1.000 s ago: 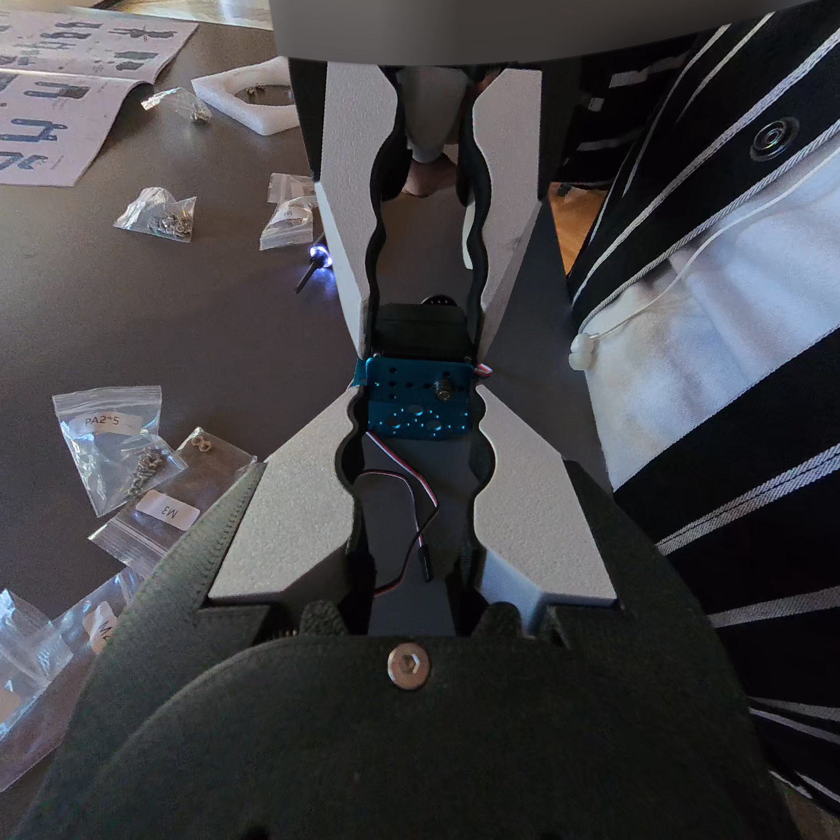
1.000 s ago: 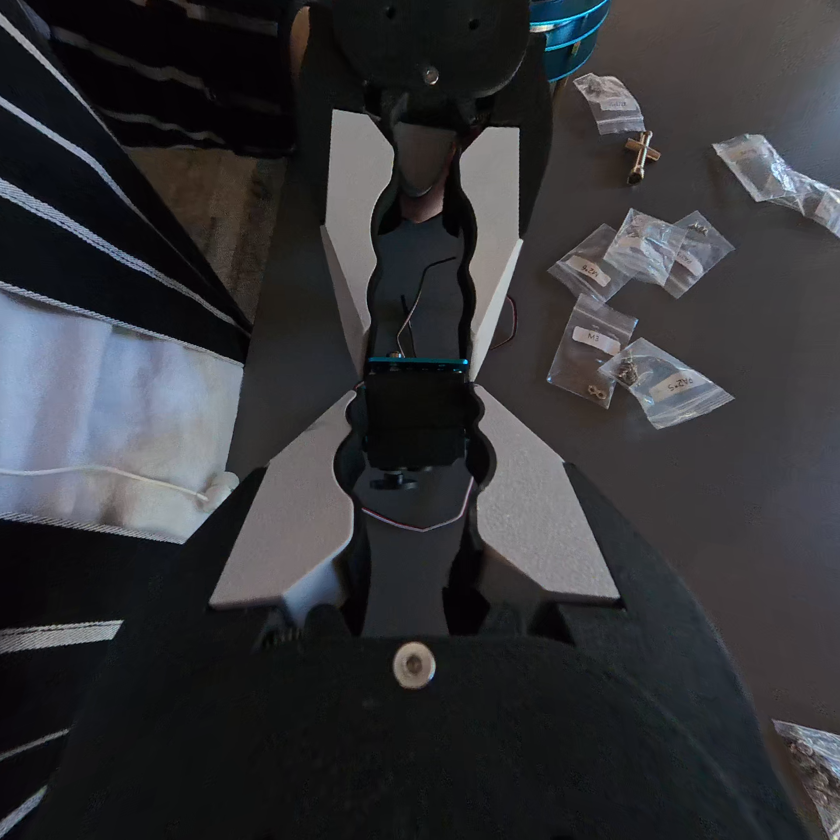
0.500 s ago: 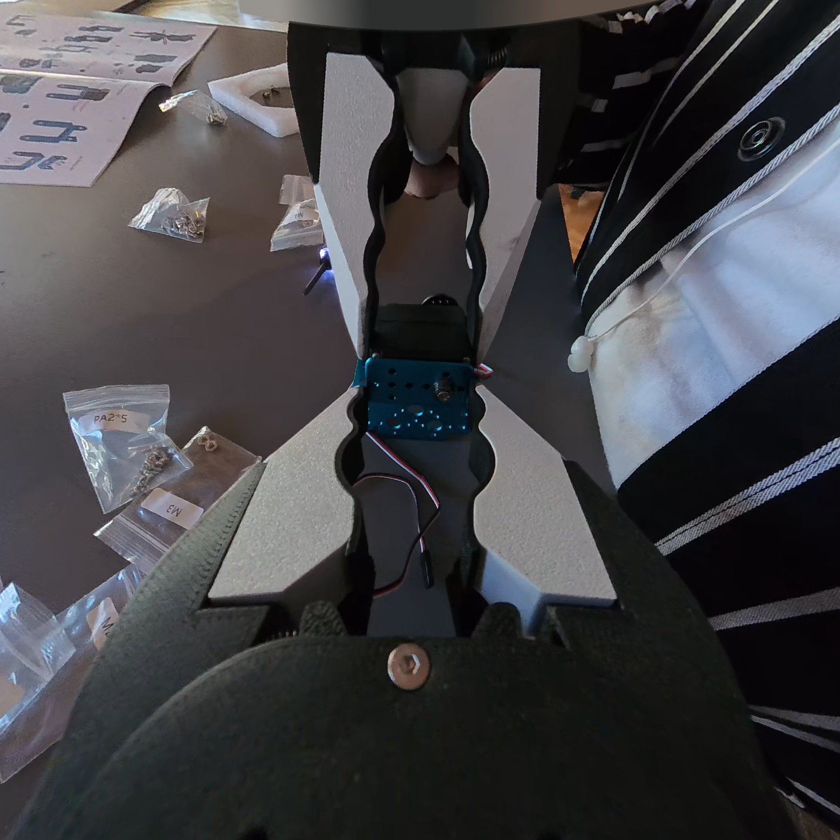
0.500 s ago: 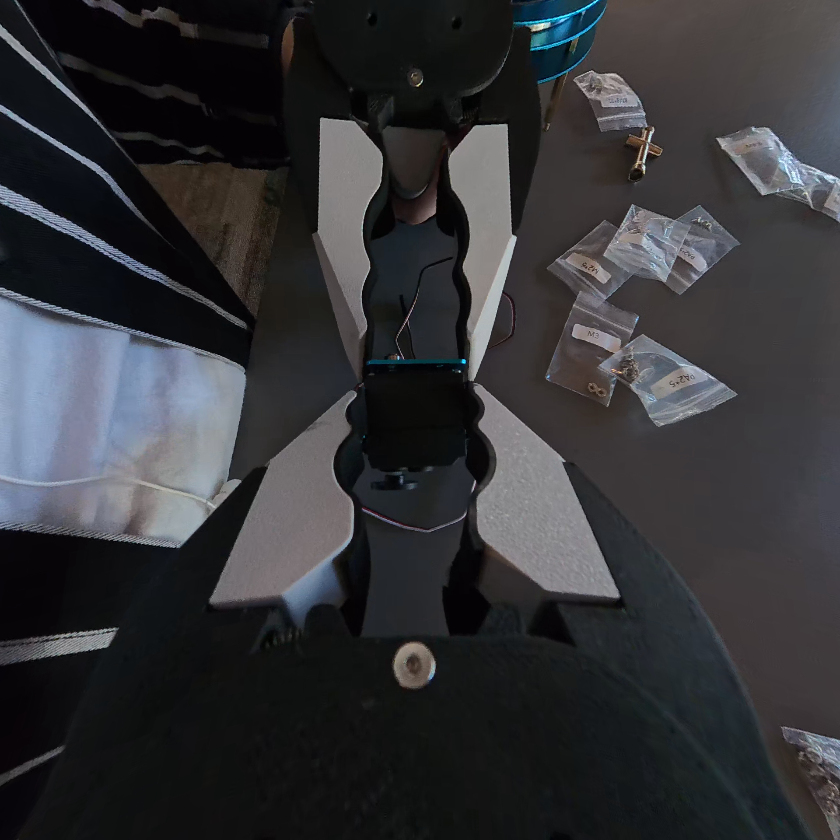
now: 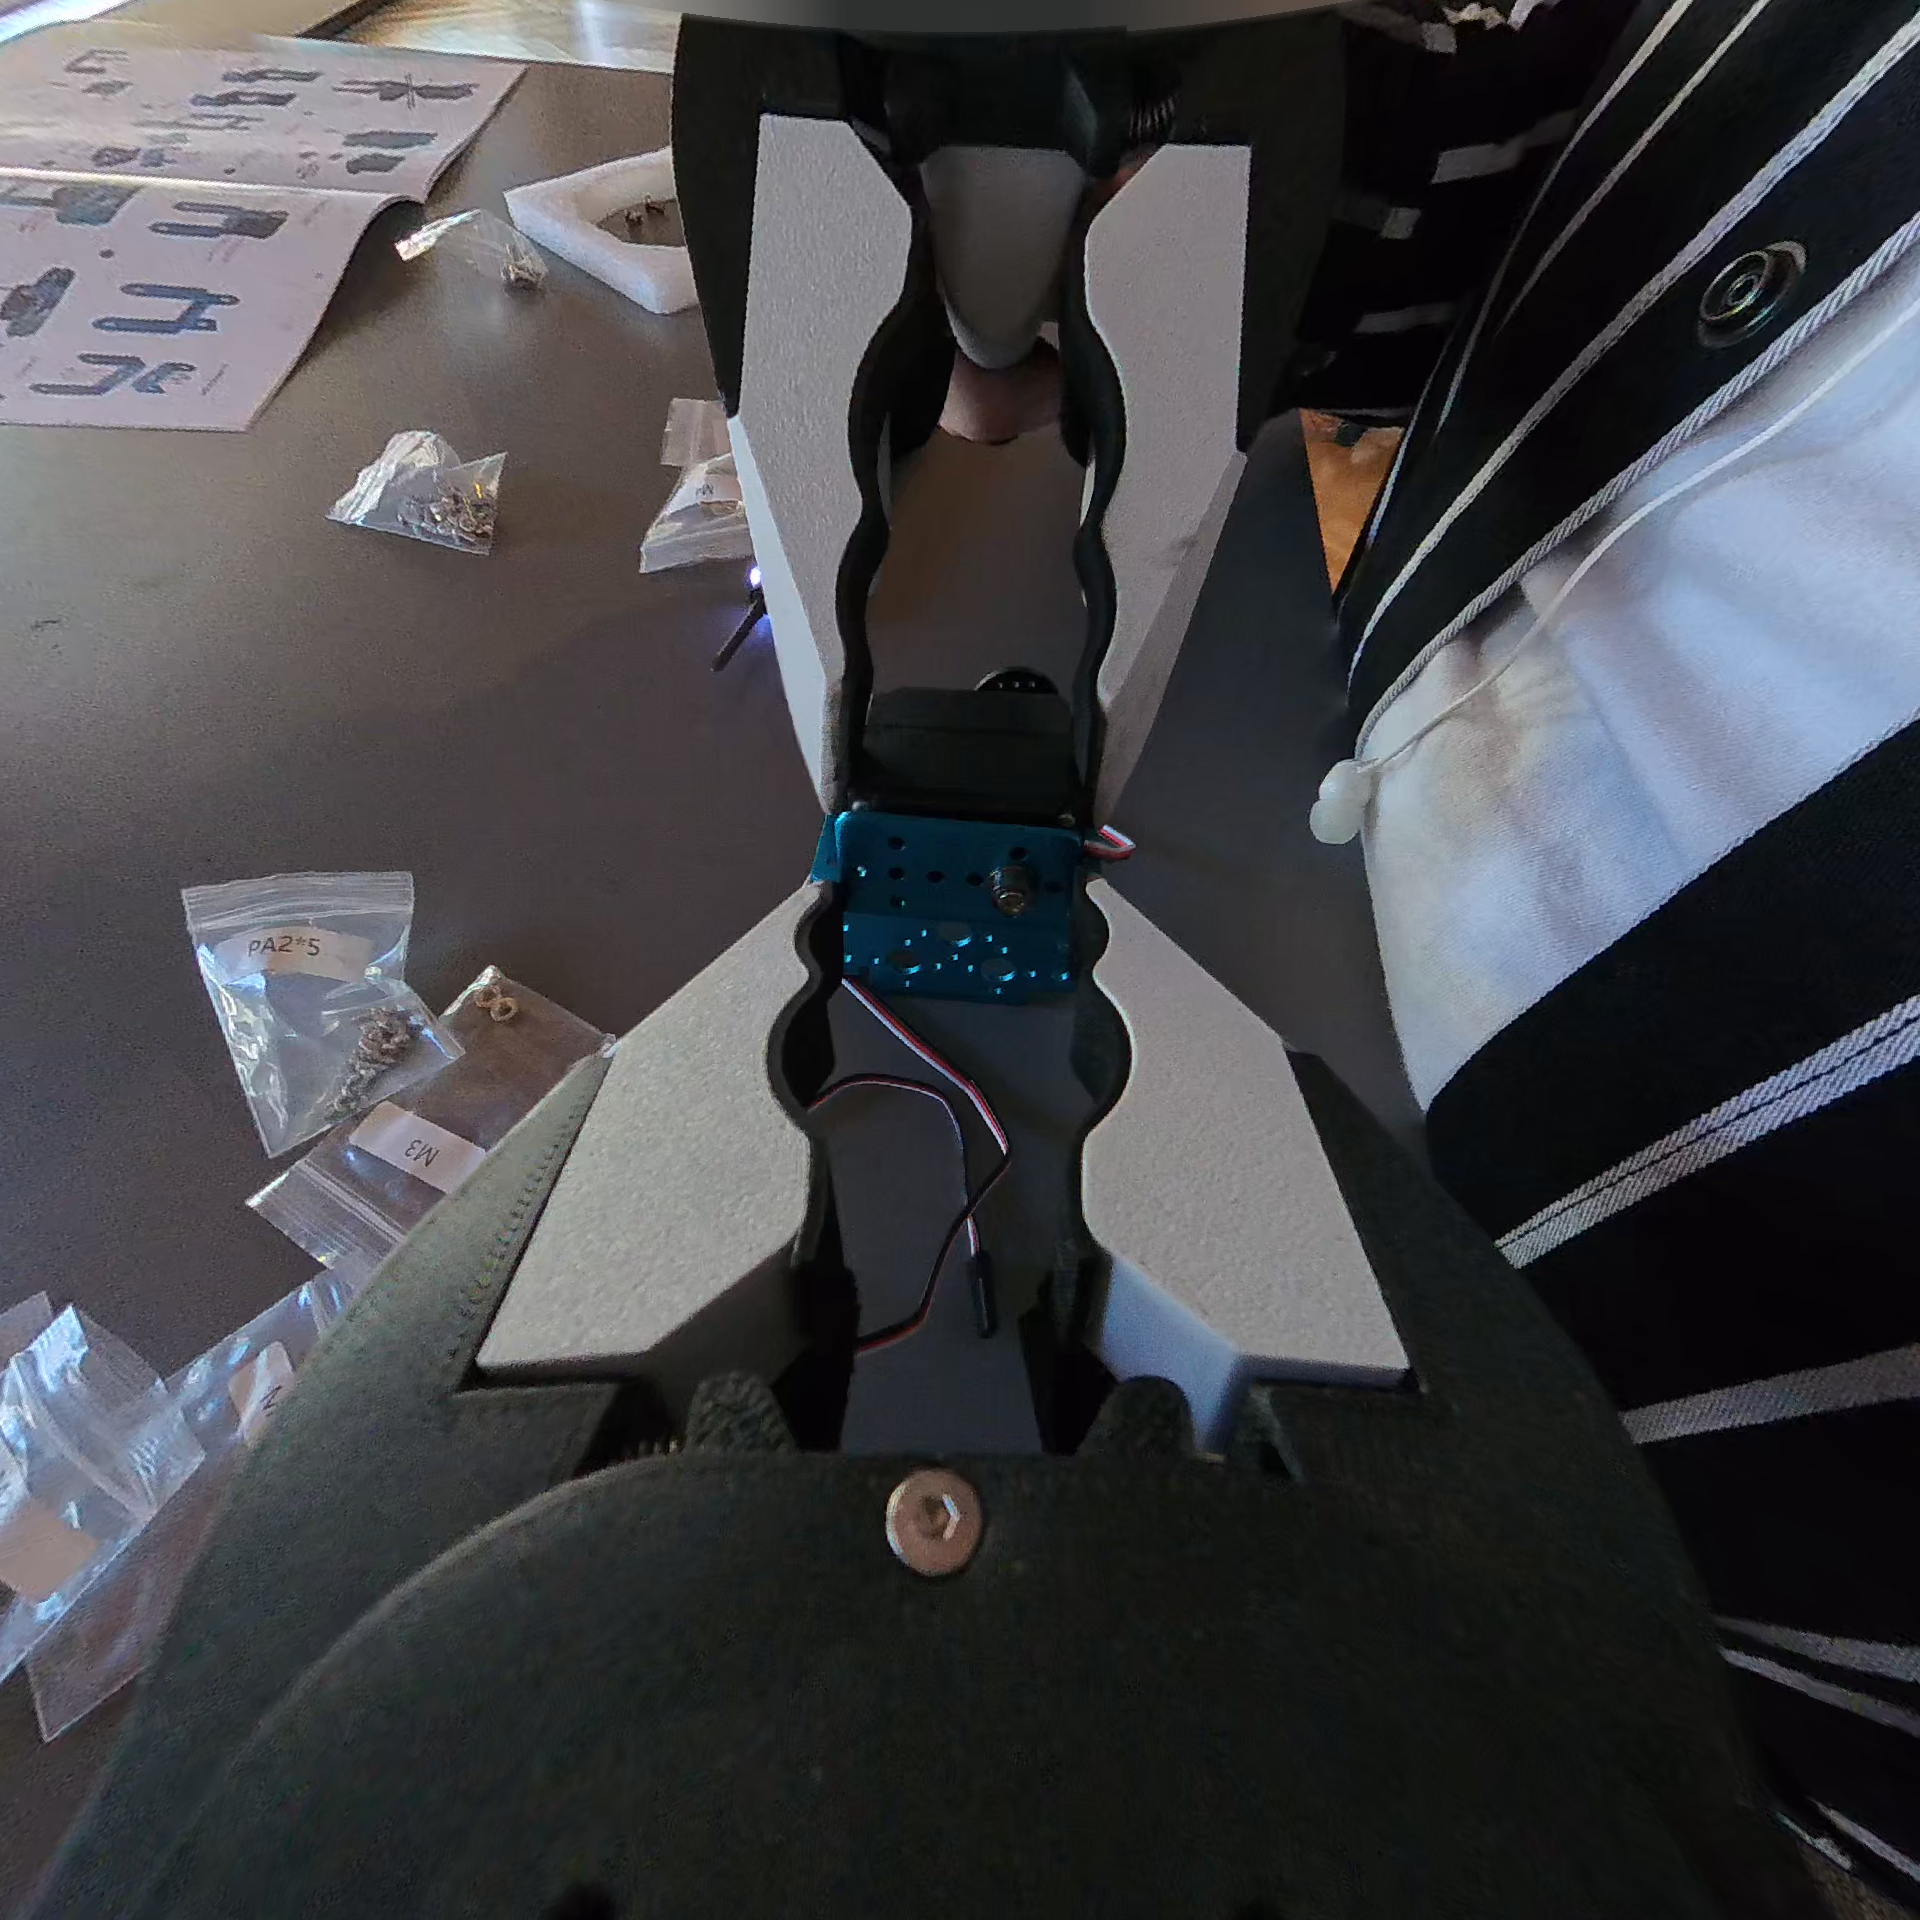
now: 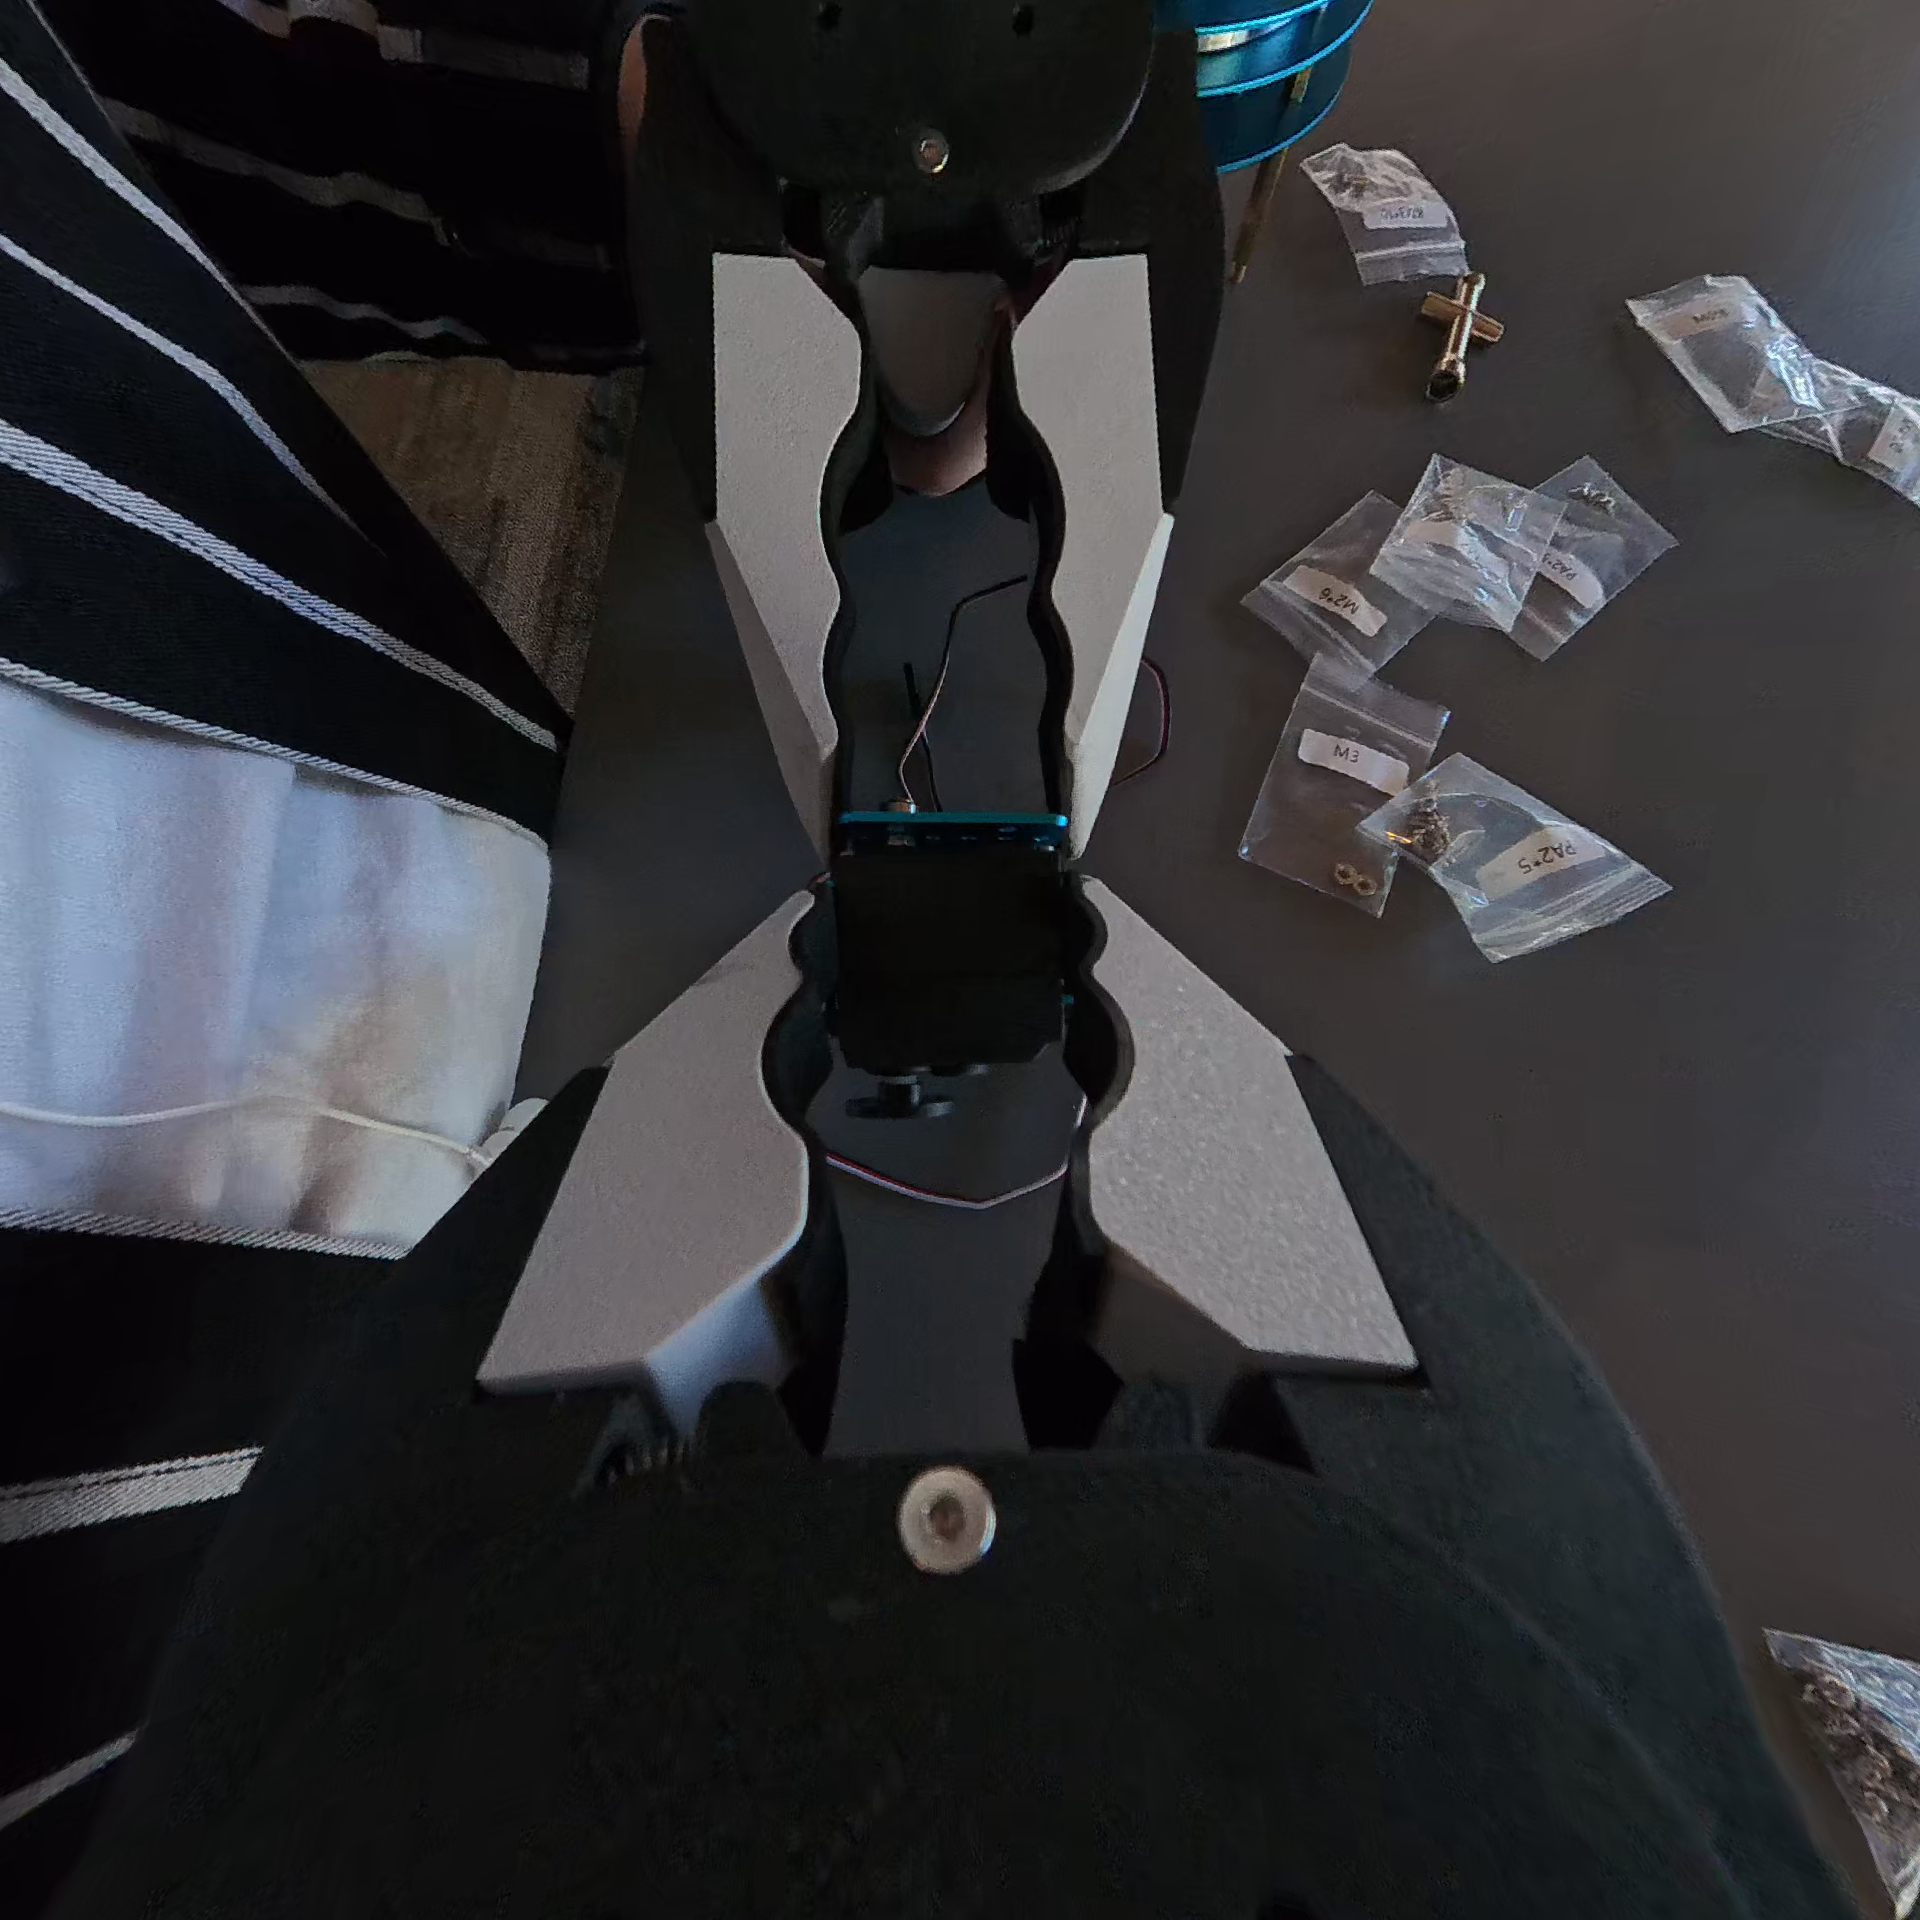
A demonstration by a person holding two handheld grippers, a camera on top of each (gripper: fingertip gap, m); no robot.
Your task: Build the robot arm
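A black servo (image 6: 945,956) with a blue perforated bracket (image 5: 956,920) on one end hangs above the dark table (image 5: 468,727), gripped from both sides. My left gripper (image 5: 956,904) is shut on the blue bracket. My right gripper (image 6: 945,914) is shut on the black servo body, which also shows in the left wrist view (image 5: 966,748). The two grippers face each other tip to tip. The right gripper (image 5: 971,790) comes in from the top of the left wrist view, and the left gripper (image 6: 951,810) does the same in the right wrist view. The servo's wire (image 5: 935,1143) dangles between my left fingers.
Small plastic bags of screws (image 5: 312,997) (image 6: 1455,821) lie scattered on the table. A printed sheet (image 5: 156,229) and a white foam tray (image 5: 613,229) lie at the far left. A brass cross wrench (image 6: 1460,332) and a blue round part (image 6: 1268,104) lie farther off. A person's striped garment (image 5: 1662,727) is close beside the grippers. Both grippers' tips are close together, under 4 cm apart.
Both grippers have drifted slightly together over the table with the servo and bracket between them. The grips are unchanged.
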